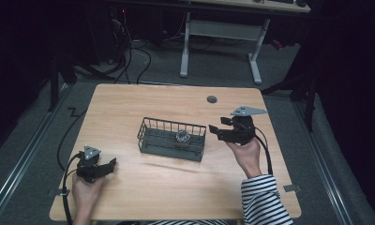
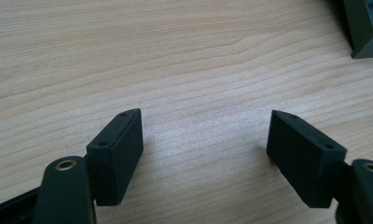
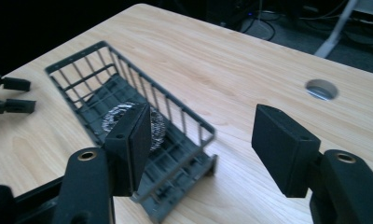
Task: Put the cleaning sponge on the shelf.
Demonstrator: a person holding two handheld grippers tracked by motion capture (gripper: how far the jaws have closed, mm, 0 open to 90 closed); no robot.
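My right gripper (image 1: 219, 127) hangs just beside the wire basket's (image 1: 150, 143) right end, jaws apart and empty. The crumpled foil ball (image 1: 183, 137) lies inside at that end, far nearer this gripper. My left gripper (image 1: 111, 162) rests on the bench (image 1: 176, 187), jaws apart.

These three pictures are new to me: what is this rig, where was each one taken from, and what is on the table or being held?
A person at a wooden table holds a hand-operated gripper in each hand. The high view looks down from above; each gripper view looks along that gripper's own black fingers. The left gripper rests near the table's front edge, fingers open over bare wood. The right gripper sits beside a dark wire basket, open and holding nothing. A crumpled silvery ball lies inside the basket.
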